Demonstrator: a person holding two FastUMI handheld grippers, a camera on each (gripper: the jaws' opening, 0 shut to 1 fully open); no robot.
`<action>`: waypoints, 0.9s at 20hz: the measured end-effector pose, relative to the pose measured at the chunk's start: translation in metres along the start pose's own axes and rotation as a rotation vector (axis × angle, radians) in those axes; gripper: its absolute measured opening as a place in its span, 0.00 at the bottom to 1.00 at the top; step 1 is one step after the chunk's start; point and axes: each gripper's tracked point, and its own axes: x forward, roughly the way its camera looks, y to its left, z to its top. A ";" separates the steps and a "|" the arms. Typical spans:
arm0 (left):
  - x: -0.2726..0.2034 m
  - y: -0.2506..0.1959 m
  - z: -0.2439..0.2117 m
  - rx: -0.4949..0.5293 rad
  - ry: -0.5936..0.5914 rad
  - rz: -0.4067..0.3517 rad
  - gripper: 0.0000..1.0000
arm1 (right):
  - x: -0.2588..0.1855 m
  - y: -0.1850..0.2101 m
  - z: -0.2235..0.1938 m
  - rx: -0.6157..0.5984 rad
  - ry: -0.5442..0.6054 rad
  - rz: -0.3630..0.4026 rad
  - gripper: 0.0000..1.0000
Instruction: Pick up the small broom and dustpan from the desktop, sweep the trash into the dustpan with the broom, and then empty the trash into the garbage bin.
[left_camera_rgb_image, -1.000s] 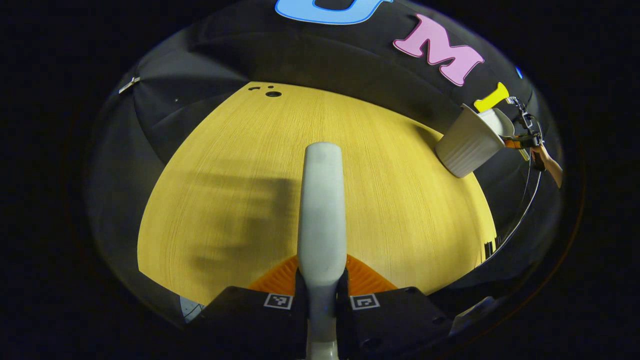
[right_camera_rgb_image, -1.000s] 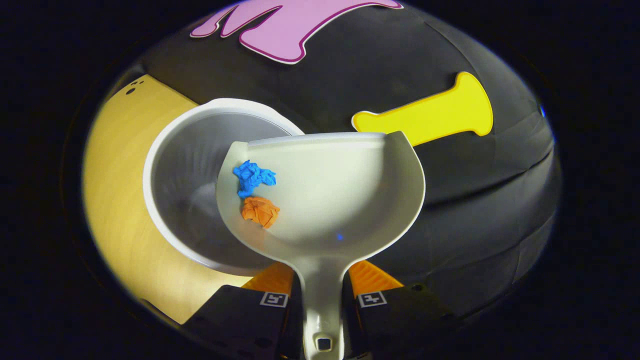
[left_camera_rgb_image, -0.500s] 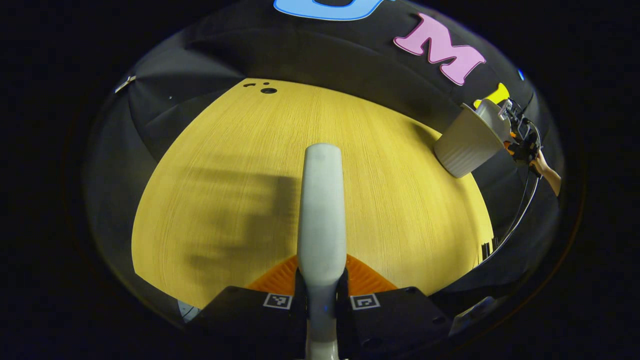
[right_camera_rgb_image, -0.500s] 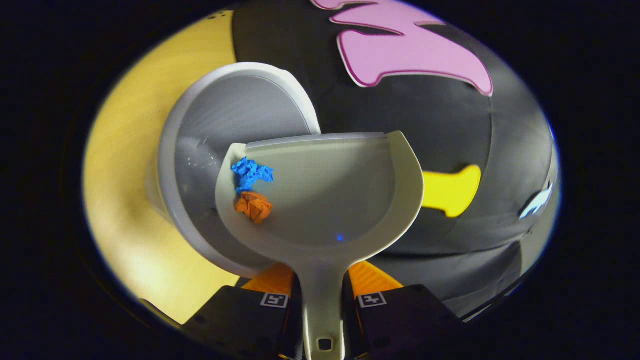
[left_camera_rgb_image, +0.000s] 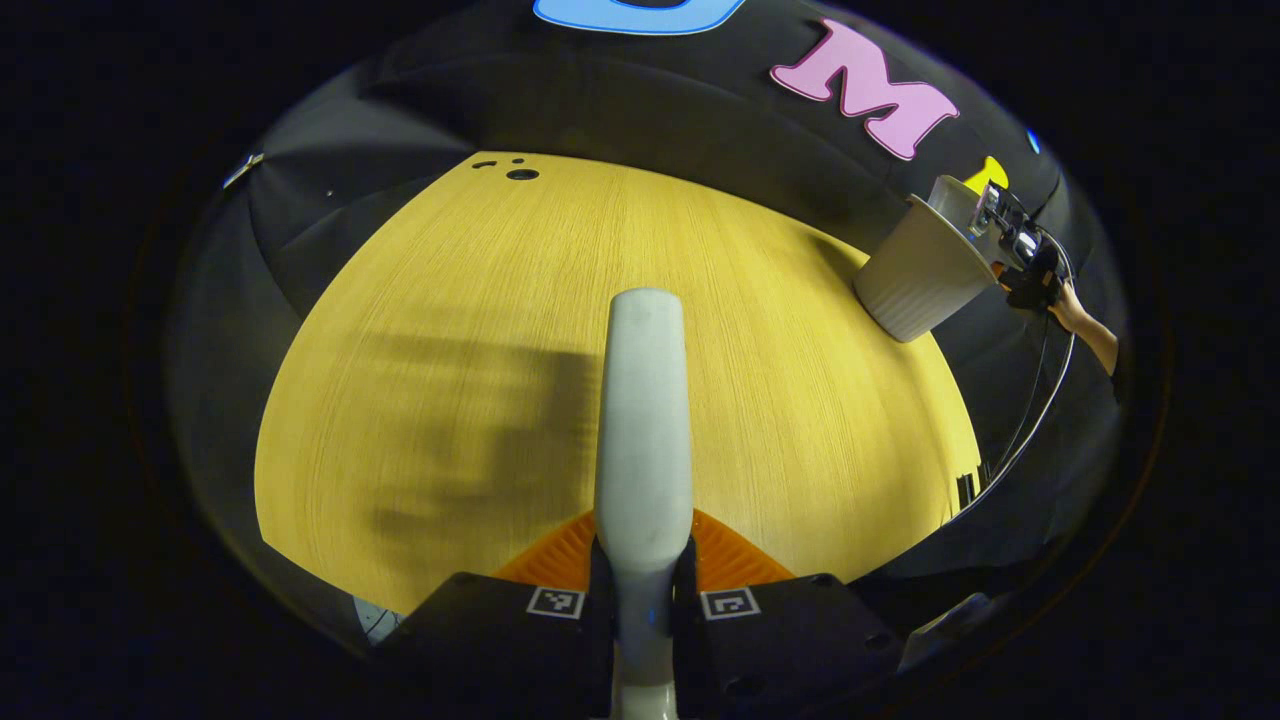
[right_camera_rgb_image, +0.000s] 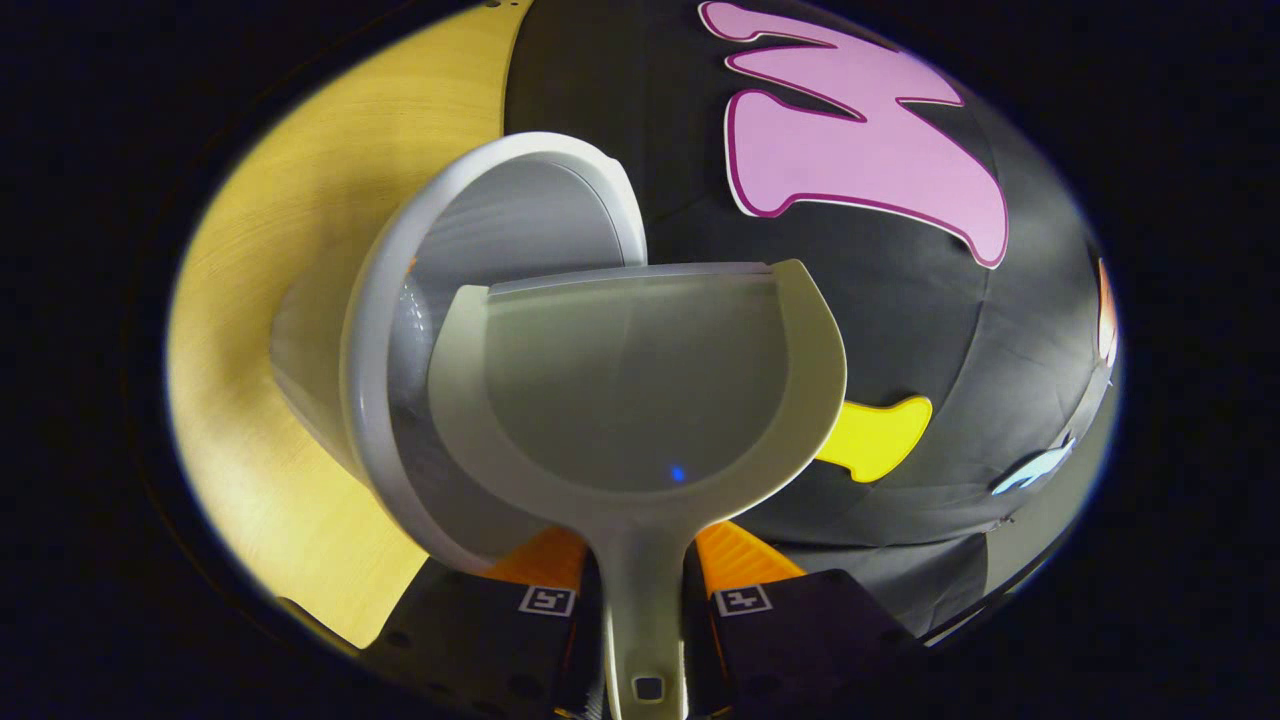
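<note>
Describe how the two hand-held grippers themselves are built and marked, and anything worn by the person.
Each hand-held gripper has a dark, blocky body bearing two small square black-and-white tags, one per side: left hand-held gripper, right hand-held gripper. Ridged, ribbed pads line the fingers. In the left gripper view, a thin dark cable loops down from the far gripper. The person's forearm there looks bare, a dark sleeve edge at its end.

I see the desk (left_camera_rgb_image: 480, 330), a light yellow wood-grain top with a few small dark holes (left_camera_rgb_image: 520, 173) near its far edge. The pale ribbed garbage bin (left_camera_rgb_image: 915, 275) stands at its far right corner, and a soft shadow lies across the left half.
</note>
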 end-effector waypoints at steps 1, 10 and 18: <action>-0.001 0.000 -0.001 -0.001 0.000 0.001 0.27 | 0.002 0.001 -0.001 0.018 0.008 0.013 0.39; -0.008 -0.006 0.006 0.003 -0.026 0.012 0.28 | -0.018 -0.008 -0.011 0.413 0.064 0.174 0.35; -0.013 -0.031 0.016 0.052 -0.069 0.043 0.28 | -0.035 -0.050 -0.004 0.850 0.006 0.332 0.35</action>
